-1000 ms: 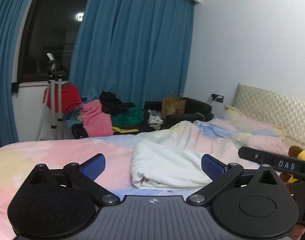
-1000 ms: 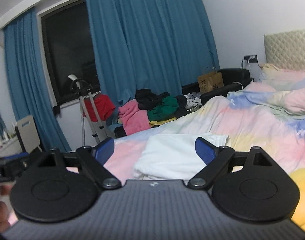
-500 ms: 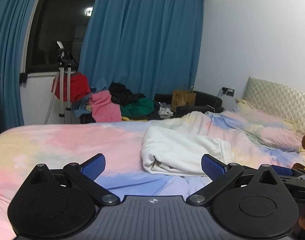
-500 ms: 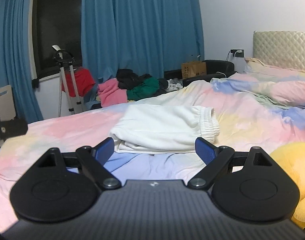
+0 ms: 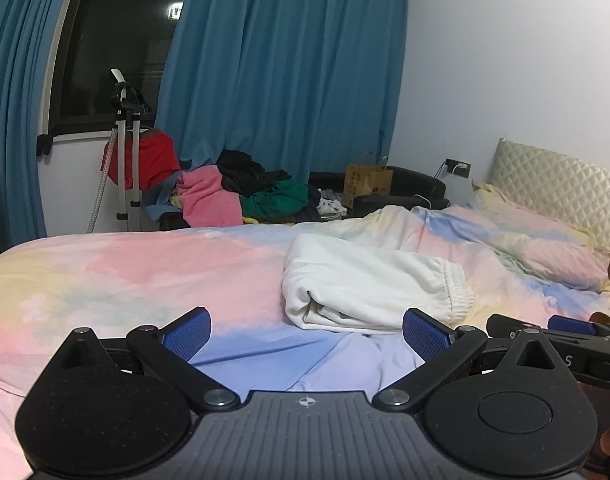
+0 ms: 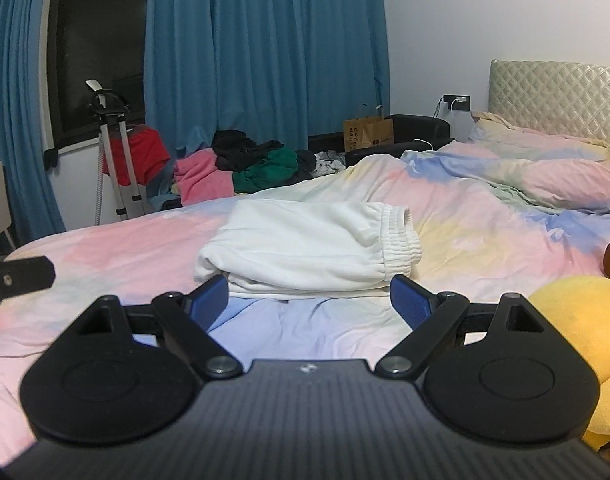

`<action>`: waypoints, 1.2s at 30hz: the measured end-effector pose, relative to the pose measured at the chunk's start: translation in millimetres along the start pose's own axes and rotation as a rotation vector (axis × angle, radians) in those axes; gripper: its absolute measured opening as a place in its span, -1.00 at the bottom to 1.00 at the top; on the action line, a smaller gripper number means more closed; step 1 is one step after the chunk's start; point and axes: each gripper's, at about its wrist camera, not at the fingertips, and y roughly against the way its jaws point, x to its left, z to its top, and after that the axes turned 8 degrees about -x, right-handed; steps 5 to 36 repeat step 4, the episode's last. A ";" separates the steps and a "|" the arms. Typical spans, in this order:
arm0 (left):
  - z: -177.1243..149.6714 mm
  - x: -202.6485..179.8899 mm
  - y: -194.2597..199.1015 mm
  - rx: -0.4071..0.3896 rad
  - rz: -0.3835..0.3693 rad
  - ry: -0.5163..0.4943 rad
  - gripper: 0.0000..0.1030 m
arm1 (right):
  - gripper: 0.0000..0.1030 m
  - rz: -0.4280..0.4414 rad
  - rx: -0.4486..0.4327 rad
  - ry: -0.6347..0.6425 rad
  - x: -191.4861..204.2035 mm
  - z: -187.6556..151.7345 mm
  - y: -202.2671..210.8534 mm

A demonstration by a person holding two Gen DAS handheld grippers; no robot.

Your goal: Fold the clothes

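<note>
The folded sweatpants (image 6: pixel 305 248) are plain off-white. The duvet cover (image 6: pixel 485 216) beneath them is a blotchy pastel wash of pink, pale yellow, light blue and lilac. The curtains (image 5: pixel 281 80) are solid teal blue. The headboard (image 5: pixel 561 192) is cream with a quilted diamond pattern. Past the far edge of the bed, the clothes heap (image 5: pixel 245 192) mixes pink, black and green, beside a red garment (image 5: pixel 157 158). The plush toy (image 6: pixel 577 328) is yellow. The paper bag (image 6: pixel 363 132) is brown. Both grippers are black with blue pads (image 5: pixel 187 334).
</note>
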 end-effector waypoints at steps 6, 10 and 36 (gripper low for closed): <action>-0.8 -1.0 1.8 0.000 0.008 -0.005 0.99 | 0.73 -0.001 0.005 -0.004 -1.2 0.8 -0.6; -0.8 -1.0 1.8 0.000 0.008 -0.005 0.99 | 0.73 -0.001 0.005 -0.004 -1.2 0.8 -0.6; -0.8 -1.0 1.8 0.000 0.008 -0.005 0.99 | 0.73 -0.001 0.005 -0.004 -1.2 0.8 -0.6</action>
